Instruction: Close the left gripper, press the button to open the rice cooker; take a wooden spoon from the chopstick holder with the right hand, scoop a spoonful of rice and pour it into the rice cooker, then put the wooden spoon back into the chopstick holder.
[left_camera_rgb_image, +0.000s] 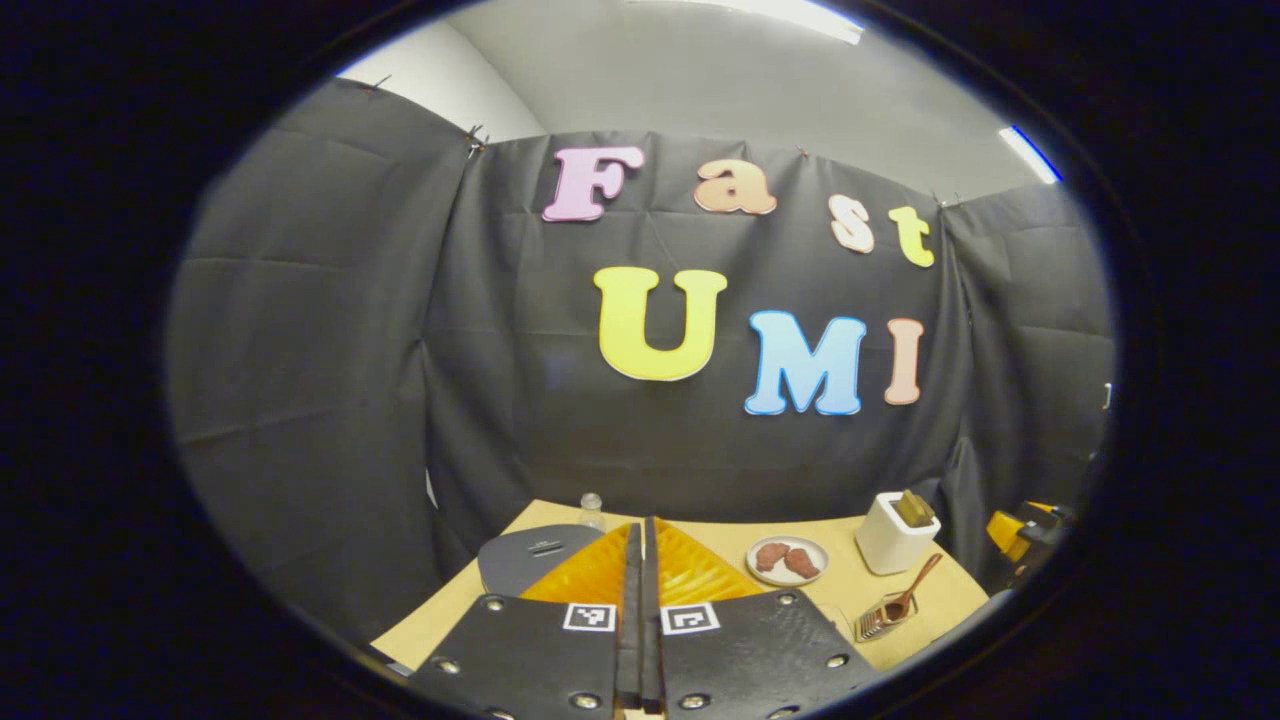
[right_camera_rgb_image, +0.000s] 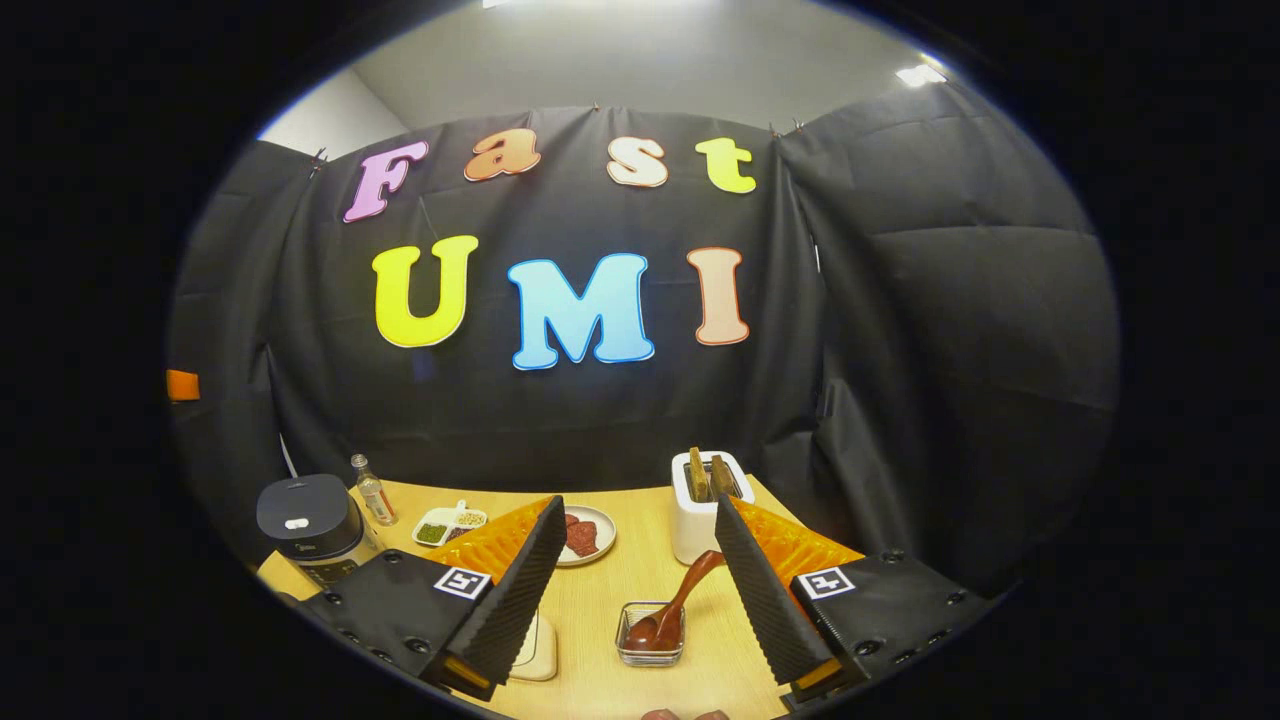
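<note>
Fingers pressed together mark the left gripper (left_camera_rgb_image: 641, 560) at the bottom centre of the left gripper view, with the rice cooker (left_camera_rgb_image: 540, 558) just behind them at lower left, its lid down and partly masked, so I judge the press should come straight down on the button, which I cannot pick out here. In the right gripper view the right gripper (right_camera_rgb_image: 640, 590) is spread wide at the bottom, the wooden spoon (right_camera_rgb_image: 676, 606) leaning in the chopstick holder (right_camera_rgb_image: 651, 634) between its fingers at lower centre and the rice cooker (right_camera_rgb_image: 306, 518) at lower left; the rice to be scooped is hard to identify.
</note>
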